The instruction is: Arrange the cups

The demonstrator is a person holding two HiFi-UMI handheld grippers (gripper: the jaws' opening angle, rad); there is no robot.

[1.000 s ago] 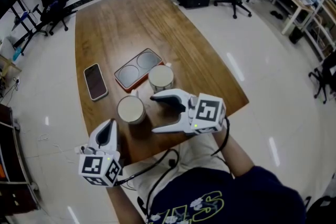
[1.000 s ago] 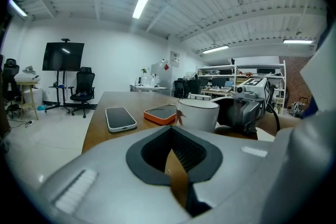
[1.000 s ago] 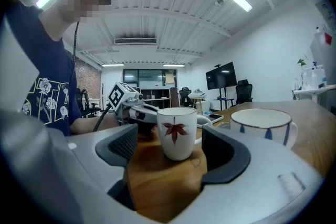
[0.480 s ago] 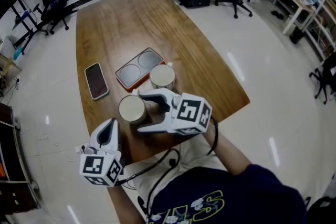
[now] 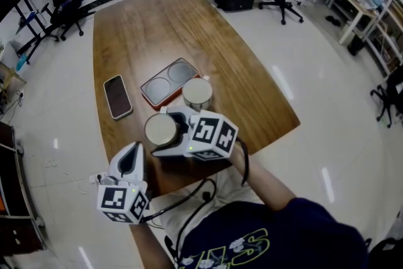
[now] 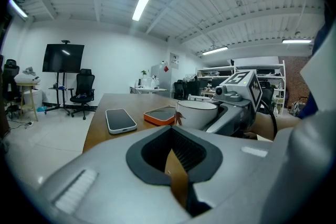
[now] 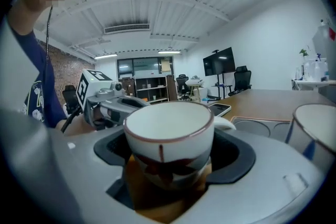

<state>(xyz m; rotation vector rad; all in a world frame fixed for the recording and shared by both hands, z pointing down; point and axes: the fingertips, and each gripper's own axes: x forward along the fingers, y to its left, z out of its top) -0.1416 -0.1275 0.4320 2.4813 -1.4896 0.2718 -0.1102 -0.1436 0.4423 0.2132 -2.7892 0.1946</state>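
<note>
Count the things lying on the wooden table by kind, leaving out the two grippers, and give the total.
Cups: 2
Phone: 1
Tray: 1
Total: 4

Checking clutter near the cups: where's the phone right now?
Head view: the phone lies flat on the left part of the table, just left of the orange tray and up-left of the nearer cup.
</note>
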